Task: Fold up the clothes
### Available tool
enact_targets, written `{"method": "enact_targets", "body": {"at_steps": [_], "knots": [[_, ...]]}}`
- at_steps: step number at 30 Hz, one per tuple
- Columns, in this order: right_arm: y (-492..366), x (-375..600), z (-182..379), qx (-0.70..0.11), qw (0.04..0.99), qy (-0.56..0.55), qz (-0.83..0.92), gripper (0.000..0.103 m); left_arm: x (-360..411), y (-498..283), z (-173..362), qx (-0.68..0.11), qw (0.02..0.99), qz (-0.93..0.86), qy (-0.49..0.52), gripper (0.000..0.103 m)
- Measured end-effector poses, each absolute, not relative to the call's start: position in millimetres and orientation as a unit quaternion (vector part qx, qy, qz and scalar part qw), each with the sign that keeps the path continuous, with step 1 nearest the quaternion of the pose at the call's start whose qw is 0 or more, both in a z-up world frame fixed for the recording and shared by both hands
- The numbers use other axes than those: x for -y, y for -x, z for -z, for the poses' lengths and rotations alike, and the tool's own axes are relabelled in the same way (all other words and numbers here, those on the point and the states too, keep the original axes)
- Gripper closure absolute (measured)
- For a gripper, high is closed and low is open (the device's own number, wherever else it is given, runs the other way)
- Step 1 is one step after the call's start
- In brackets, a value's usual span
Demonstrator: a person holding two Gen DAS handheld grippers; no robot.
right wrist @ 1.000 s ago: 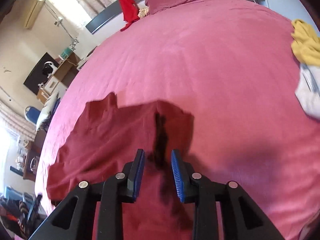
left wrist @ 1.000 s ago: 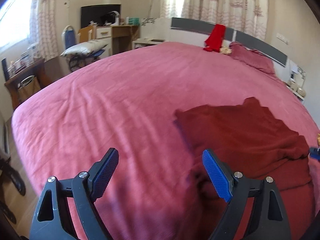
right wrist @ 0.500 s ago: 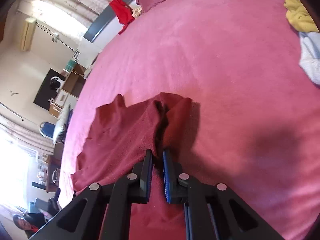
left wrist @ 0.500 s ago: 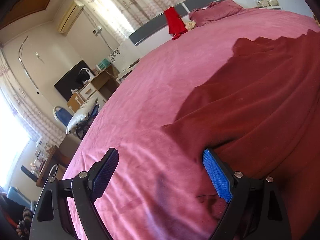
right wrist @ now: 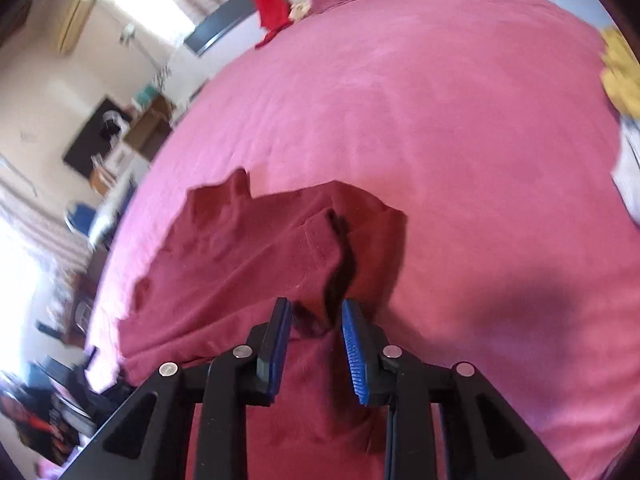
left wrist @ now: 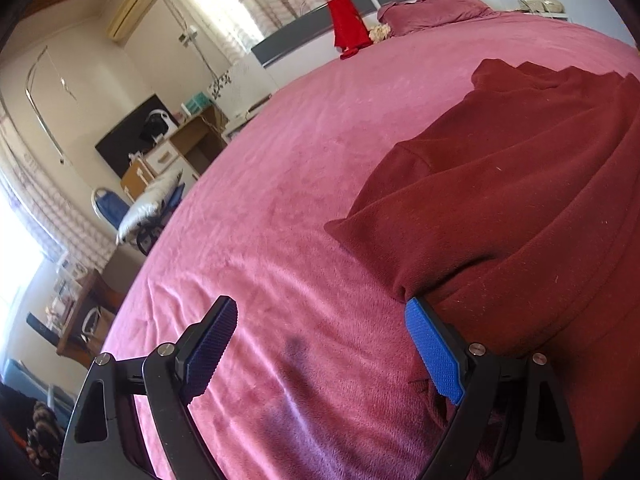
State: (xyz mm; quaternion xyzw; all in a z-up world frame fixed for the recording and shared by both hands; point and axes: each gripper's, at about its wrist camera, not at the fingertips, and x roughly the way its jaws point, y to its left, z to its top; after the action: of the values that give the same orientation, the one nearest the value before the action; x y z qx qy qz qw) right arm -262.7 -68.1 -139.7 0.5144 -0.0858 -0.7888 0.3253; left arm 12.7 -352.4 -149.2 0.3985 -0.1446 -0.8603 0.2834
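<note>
A dark red garment (left wrist: 500, 200) lies rumpled on the pink bedspread (left wrist: 300, 160). My left gripper (left wrist: 320, 308) is wide open, low over the bed at the garment's near left corner. Its right finger (left wrist: 432, 352) sits against the folded edge, and only bedspread lies between the pads. In the right wrist view the same garment (right wrist: 248, 260) spreads ahead and to the left. My right gripper (right wrist: 315, 306) is over its right part. Its jaws are opening, with a raised ridge of the cloth standing in the gap, and the pads do not press on it.
A bright red cloth (left wrist: 348, 20) hangs on the grey headboard next to a pink pillow (left wrist: 436, 8). A yellow garment (right wrist: 622, 76) and a pale one (right wrist: 630, 168) lie at the bed's right edge. A blue chair (left wrist: 116, 208) and desks stand off the left side.
The left gripper rolled and sank toward the garment's left corner, still wide open. The right gripper's jaws pinched a ridge of the cloth half a second ago and have since parted.
</note>
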Motion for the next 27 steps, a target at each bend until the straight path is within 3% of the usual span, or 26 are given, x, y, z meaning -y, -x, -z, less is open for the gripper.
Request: {"method": "enact_targets", "body": {"at_steps": [1,4,7,11,14,17,18,19,27], "knots": [[262,74,138,0.065,0.329,-0.510,0.792,0.093,354,-13,149,0.140,0.283,0.860,-0.401,0.015],[263,81,124,0.027,0.327,-0.503,0.800,0.098,358,-13,150,0.141,0.284,0.858,-0.404,0.014],[265,65,92,0.087,0.355,-0.489,0.792,0.098,362,-13,152,0.140,0.284,0.857,-0.407,0.014],[272,58,76,0.067,0.353,-0.504,0.786,0.098,367,-15,153,0.123,0.281,0.859,-0.409,0.014],[279,54,100,0.065,0.336,-0.555,0.758,0.098,367,-17,152,0.117,0.284,0.859,-0.410,0.014],[266,55,114,0.023,0.338,-0.548,0.765,0.090,365,-20,150,0.115,0.279,0.863,-0.405,0.014],[260,56,115,0.013,0.343,-0.535,0.772,0.080,365,-21,150,0.117,0.277,0.863,-0.407,0.014],[254,57,116,0.008,0.351,-0.520,0.779,0.078,364,-20,151,0.118,0.275,0.863,-0.408,0.014],[229,100,127,-0.118,0.383,-0.455,0.796,0.081,365,-17,151,0.122,0.278,0.859,-0.413,0.014]]}}
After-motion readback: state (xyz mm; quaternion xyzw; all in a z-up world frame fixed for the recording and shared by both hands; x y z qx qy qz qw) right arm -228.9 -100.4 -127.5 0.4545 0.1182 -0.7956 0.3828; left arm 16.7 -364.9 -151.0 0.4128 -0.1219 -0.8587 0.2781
